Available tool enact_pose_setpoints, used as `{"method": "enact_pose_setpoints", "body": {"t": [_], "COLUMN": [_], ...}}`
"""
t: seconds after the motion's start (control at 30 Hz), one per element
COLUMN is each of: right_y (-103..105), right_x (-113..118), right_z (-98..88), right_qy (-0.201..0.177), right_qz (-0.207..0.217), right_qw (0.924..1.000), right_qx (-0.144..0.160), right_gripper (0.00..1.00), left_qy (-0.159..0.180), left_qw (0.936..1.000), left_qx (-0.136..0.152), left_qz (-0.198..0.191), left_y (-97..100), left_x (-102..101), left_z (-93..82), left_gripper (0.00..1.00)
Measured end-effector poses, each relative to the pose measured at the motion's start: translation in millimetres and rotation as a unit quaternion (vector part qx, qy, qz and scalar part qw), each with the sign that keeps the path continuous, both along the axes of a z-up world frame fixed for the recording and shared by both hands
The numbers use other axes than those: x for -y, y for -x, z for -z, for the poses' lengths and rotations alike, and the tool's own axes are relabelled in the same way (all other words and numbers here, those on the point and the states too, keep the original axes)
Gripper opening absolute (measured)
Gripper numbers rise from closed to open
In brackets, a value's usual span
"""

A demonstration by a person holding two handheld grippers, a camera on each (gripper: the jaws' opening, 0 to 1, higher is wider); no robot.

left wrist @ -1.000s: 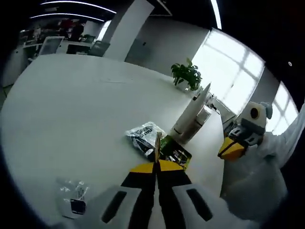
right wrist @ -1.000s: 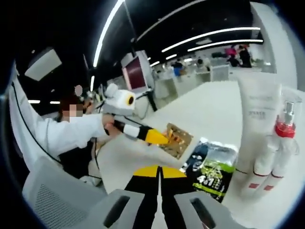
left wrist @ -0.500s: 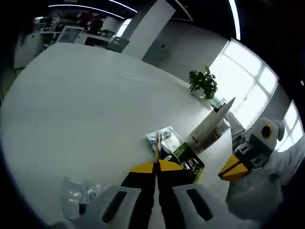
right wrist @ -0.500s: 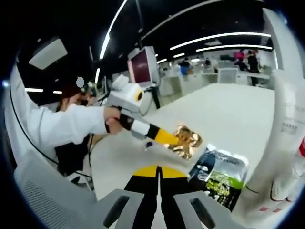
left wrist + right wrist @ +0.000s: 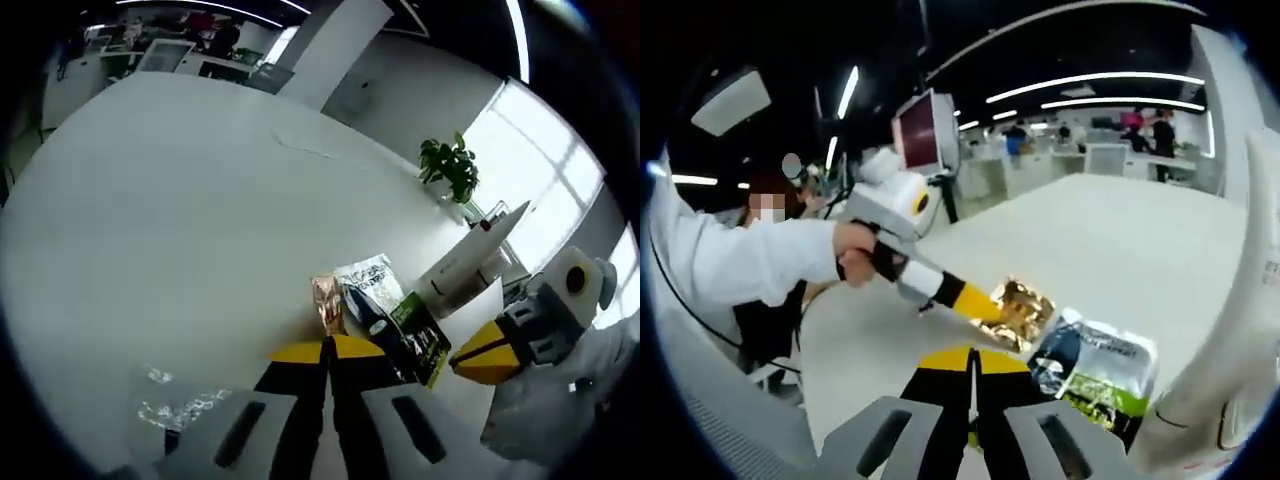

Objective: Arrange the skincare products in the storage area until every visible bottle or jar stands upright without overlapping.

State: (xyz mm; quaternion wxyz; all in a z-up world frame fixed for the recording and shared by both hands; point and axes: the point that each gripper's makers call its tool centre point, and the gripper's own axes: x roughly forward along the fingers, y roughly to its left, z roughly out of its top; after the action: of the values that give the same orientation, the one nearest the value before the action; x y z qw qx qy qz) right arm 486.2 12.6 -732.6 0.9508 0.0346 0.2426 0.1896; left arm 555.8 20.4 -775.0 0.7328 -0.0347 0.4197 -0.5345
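1. White bench (image 5: 180,200) carries the products; a green-and-silver sachet (image 5: 385,315) lies flat near the view's centre, at about 1 o'clock from the left gripper (image 5: 326,350).
2. Left gripper's jaws pinch a gold sachet (image 5: 327,300), which stands on edge just beside the green one.
3. A white tube (image 5: 470,262) leans at 2 o'clock, touching the green sachet's far end.
4. Clear wrapper (image 5: 175,410) lies at 8 o'clock.
5. Right gripper (image 5: 975,365) has its jaws pressed together, holding nothing, above the bench beside the green sachet.
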Motion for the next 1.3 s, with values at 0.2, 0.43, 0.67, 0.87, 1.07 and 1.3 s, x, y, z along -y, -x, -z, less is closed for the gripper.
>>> {"method": "enact_pose_setpoints", "body": {"t": [0.2, 0.43, 0.67, 0.87, 1.07, 1.3], "right_y": [-15.4, -32.8, -51.8, -65.6, -71.5, -72.9], "right_x": [3.7, 2.7, 9.0, 15.0, 13.6, 14.3], "right_z": [4.8, 16.6, 28.7, 31.9, 44.1, 48.9], "right_qy": [0.033, 0.064, 0.106, 0.12, 0.129, 0.128], "right_qz": [0.005, 0.002, 0.01, 0.015, 0.003, 0.002], "right_qw": [0.9993, 0.9977, 0.9938, 0.9919, 0.9911, 0.9916], "right_qx": [0.015, 0.022, 0.032, 0.039, 0.03, 0.023], "right_gripper": [0.0, 0.03, 0.06, 0.06, 0.08, 0.07], "left_qy": [-0.011, -0.037, -0.043, -0.053, -0.06, -0.065], "left_qw": [0.9999, 0.9982, 0.9969, 0.9935, 0.9917, 0.9904], "left_qx": [0.001, 0.032, 0.046, 0.065, 0.069, 0.072], "left_qz": [0.007, 0.033, 0.048, 0.077, 0.09, 0.099], "left_y": [-3.1, 1.7, -0.5, 1.9, 2.0, 2.1], "left_x": [1.4, 2.7, 7.2, 8.7, 9.6, 8.4], "left_z": [7.0, 10.8, 9.2, 8.2, 8.7, 8.9], "left_gripper": [0.0, 0.0, 0.0, 0.0, 0.0, 0.0]}}
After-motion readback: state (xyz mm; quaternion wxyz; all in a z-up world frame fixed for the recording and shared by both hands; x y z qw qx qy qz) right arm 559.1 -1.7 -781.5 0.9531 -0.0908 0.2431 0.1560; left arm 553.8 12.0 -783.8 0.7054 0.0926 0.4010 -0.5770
